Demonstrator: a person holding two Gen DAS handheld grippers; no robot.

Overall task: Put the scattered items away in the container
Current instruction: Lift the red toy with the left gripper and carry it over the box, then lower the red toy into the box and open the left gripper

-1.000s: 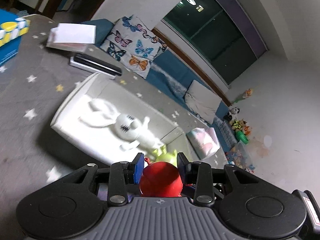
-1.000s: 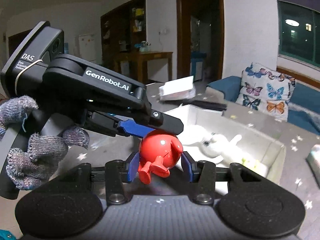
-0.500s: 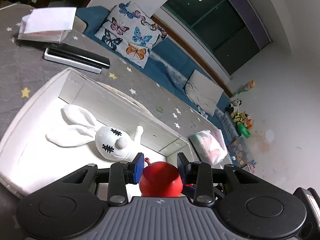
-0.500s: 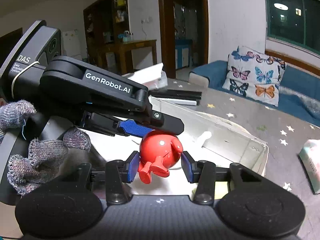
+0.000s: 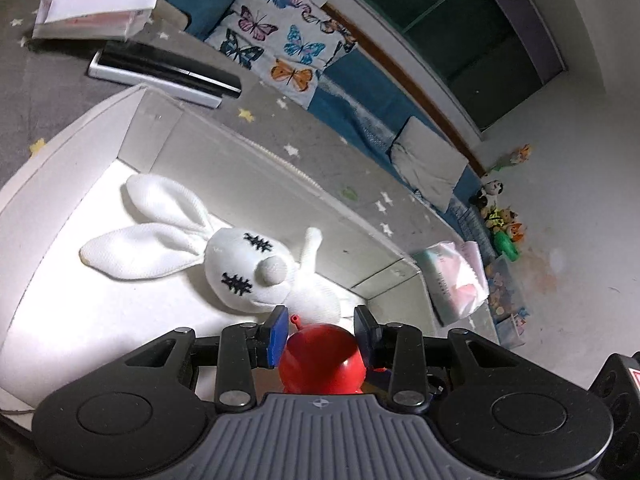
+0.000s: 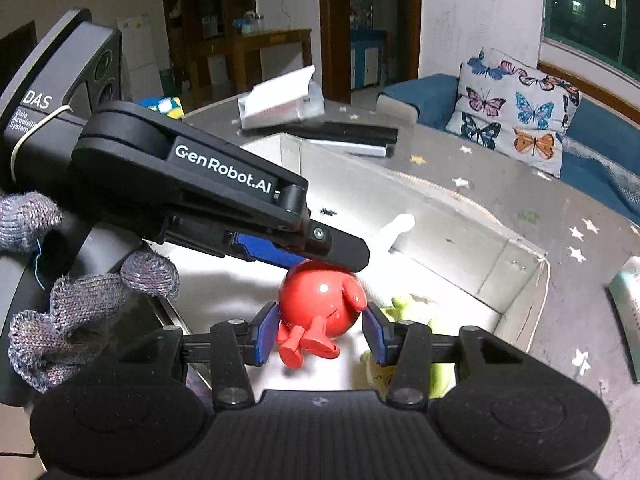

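Note:
A round red toy figure (image 5: 322, 356) sits between the blue pads of both grippers, held over the white container (image 5: 48, 184). My left gripper (image 5: 322, 330) is shut on it from one side. My right gripper (image 6: 318, 338) is shut on the same red toy (image 6: 320, 308) from the other; the left gripper's black finger (image 6: 320, 246) crosses just above it. A white plush rabbit (image 5: 240, 264) lies inside the container. A green toy (image 6: 404, 308) lies in the container's near corner, partly hidden behind my right gripper.
A black-and-white flat box (image 5: 168, 74) and an open white carton (image 5: 100, 4) lie on the grey star-patterned table (image 5: 304, 136) beyond the container. A plastic packet (image 5: 456, 276) lies at the table's right end. A butterfly cushion (image 5: 280, 48) sits on the blue sofa behind.
Both grippers have carried the red toy forward from the container's edge to above its inside. The rabbit and the green toy now appear closer.

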